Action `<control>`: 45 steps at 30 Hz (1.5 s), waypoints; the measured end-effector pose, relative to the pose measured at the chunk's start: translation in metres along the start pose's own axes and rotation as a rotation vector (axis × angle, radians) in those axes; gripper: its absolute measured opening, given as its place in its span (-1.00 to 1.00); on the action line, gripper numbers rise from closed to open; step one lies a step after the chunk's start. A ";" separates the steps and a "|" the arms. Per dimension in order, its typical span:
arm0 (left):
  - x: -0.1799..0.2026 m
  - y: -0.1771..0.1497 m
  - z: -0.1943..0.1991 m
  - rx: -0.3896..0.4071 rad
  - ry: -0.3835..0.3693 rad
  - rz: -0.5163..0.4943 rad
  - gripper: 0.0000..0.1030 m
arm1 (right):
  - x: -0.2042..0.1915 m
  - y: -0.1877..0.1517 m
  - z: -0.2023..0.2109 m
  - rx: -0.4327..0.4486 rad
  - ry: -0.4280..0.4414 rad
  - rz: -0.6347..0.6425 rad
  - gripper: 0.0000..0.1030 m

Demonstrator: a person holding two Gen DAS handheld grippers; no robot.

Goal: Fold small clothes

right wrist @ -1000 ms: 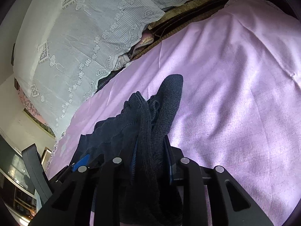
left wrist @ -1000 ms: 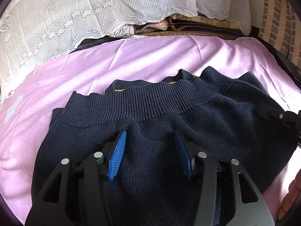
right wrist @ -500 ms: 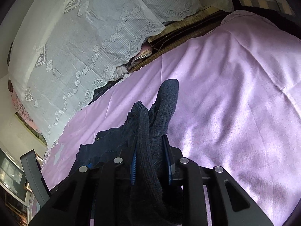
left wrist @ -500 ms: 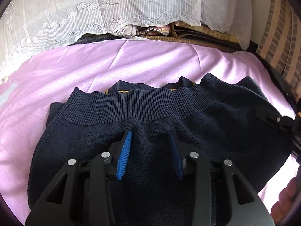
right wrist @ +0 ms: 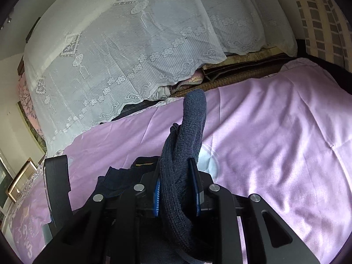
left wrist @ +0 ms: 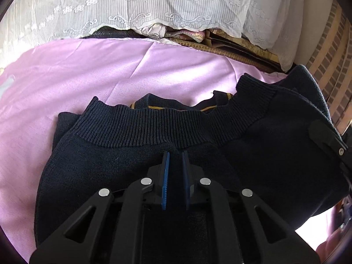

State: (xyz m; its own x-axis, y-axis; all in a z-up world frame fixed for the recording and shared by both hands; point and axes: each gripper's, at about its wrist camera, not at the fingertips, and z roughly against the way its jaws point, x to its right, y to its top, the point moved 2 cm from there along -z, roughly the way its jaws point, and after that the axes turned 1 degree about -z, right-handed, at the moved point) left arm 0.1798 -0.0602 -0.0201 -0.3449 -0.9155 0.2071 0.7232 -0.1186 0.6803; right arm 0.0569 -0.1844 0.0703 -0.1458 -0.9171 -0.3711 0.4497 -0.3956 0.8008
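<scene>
While the right tongs (right wrist: 176, 189) hold a bunched fold of the sweater (left wrist: 136, 176) lifted off the bed (left wrist: 110, 70), the left tongs (left wrist: 175, 165) have just snapped from wide to nearly closed, pinching a tuck of knit right below the ribbed hem (left wrist: 140, 127). A second ago the blue pads (left wrist: 165, 176) stood apart over flat cloth; now they meet on it. In the left view the right tongs show at three o'clock, and that side of the sweater has risen since then, its edge now up toward one o'clock. The rest lies spread on the pink bed, collar trim (left wrist: 154, 107) peeking at twelve. Beyond, at twelve, hangs a lace cover (left wrist: 154, 11).

With both tongs now gripping, the garment seems ready to be carried over into a fold; I judge the fold begun, not yet laid.
</scene>
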 end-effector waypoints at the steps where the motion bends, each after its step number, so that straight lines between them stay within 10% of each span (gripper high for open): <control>1: -0.002 0.001 0.000 -0.006 -0.016 0.013 -0.81 | -0.005 0.000 0.001 0.003 0.001 0.010 -0.55; 14: -0.015 0.011 0.007 -0.045 -0.208 0.126 -0.81 | -0.070 -0.008 0.000 0.006 0.037 0.141 -0.56; 28: -0.077 0.020 0.050 0.069 -0.094 0.164 -0.86 | -0.151 -0.015 -0.029 -0.048 0.162 0.176 -0.56; 37: -0.129 -0.008 0.042 -0.011 0.021 0.226 -0.85 | -0.182 -0.058 -0.059 -0.140 0.180 0.246 -0.56; 45: -0.128 -0.016 0.041 -0.004 0.115 0.180 -0.42 | -0.172 -0.070 -0.064 -0.165 0.189 0.218 -0.54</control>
State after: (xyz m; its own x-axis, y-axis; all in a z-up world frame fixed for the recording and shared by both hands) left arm 0.1882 0.0750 -0.0289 -0.1390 -0.9599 0.2433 0.7693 0.0500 0.6370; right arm 0.1072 0.0042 0.0477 0.1286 -0.9478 -0.2917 0.5909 -0.1630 0.7901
